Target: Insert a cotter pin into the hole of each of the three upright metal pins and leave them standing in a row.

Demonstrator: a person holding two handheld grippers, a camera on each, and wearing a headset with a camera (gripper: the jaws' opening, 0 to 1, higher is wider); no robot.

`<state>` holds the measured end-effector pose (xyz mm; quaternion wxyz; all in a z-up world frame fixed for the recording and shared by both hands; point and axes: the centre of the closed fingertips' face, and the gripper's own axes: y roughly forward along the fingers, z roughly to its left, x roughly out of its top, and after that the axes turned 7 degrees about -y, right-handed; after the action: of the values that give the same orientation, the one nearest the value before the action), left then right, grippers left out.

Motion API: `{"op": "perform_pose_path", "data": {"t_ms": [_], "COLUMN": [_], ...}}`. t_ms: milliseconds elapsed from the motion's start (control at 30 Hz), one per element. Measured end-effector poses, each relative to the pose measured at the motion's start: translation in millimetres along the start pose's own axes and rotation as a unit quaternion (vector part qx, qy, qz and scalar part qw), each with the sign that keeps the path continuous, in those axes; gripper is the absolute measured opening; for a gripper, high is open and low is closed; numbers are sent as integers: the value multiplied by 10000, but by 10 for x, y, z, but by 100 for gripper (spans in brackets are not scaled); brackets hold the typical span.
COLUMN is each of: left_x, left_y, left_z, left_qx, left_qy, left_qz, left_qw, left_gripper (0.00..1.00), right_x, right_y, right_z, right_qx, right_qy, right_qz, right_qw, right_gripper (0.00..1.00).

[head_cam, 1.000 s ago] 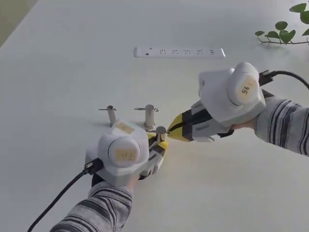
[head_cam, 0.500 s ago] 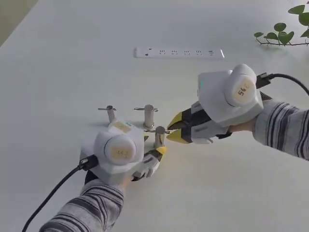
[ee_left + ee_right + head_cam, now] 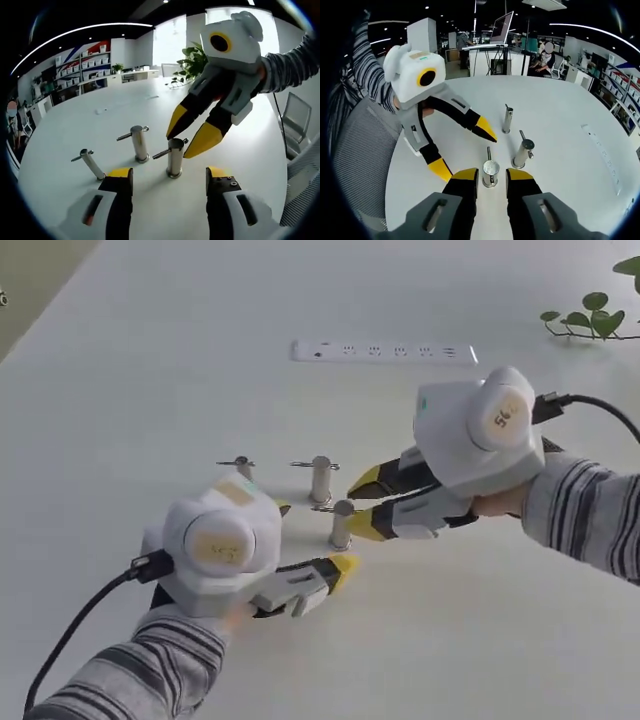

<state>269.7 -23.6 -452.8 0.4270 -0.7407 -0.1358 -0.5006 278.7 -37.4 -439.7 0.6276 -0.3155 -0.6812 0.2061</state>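
Left tongs (image 3: 314, 535) have released the nearest metal pin (image 3: 341, 530) and drawn back, jaws open. Right tongs (image 3: 356, 509) have opened beside its seated cotter pin (image 3: 322, 508).

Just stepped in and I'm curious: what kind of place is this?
Probably an open-plan office or lab workspace: there is a large white table with a white power strip on it, wall shelves of storage boxes, and a computer monitor on a desk.

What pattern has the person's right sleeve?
The sleeve is grey with darker stripes, clearest in the head view.
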Motion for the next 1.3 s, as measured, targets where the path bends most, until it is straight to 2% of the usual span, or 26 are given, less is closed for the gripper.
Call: {"op": "perform_pose_path", "data": {"t_ms": [400, 600, 667, 967, 1300], "left_x": [86, 89, 86, 74, 92], "left_y": [-215, -310, -353, -536, -650], "left_z": [44, 68, 57, 165, 249], "left_qx": [-96, -112, -141, 43, 239], "left_qy": [32, -90, -1, 178, -5], "left_qz": [-115, -121, -118, -124, -216], "left_qw": [9999, 9998, 9998, 9998, 9995], "left_gripper": [71, 72, 73, 74, 76], "right_x": [3, 13, 9, -45, -129], "right_y": [61, 68, 60, -30, -137], "right_z": [-21, 0, -6, -98, -288], "right_qx": [40, 114, 138, 125, 107], "right_qy": [16, 50, 118, -15, -82], "right_qz": [25, -39, -40, 15, 112], "right_qw": [10000, 9999, 9998, 9999, 9998], "right_gripper": [12, 9, 8, 8, 8]}}
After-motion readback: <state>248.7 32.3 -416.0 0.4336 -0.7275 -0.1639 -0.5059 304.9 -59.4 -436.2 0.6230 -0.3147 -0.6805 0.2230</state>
